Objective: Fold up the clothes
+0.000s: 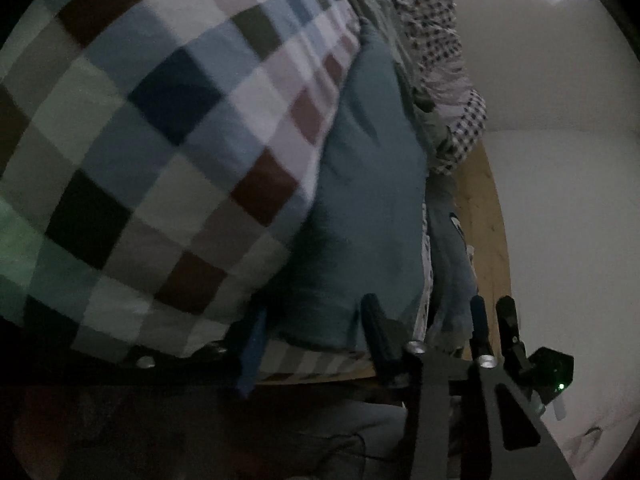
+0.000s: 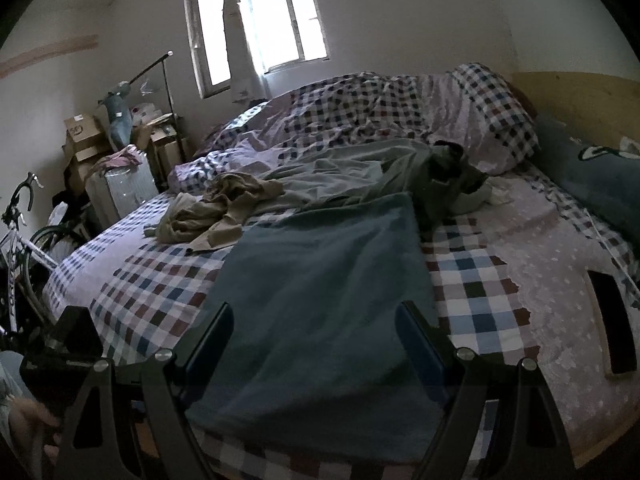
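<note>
Home bedroom. Large bed [image 2: 500,280] with a checked sheet fills the middle, rumpled checked duvet [image 2: 360,108] and pillow [image 2: 496,120] at 12 to 1 o'clock, wooden headboard [image 2: 580,96] at 2. Window [image 2: 256,20] at 12, cardboard boxes [image 2: 84,136] at 10, bicycle [image 2: 20,240] at 9. Loose clothes [image 2: 216,204] on the bed; probably a phone [image 2: 612,324] at 4.

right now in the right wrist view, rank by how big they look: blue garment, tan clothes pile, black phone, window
1. blue garment, though nearest the camera
2. window and tan clothes pile: look about alike, unranked
3. black phone
</note>
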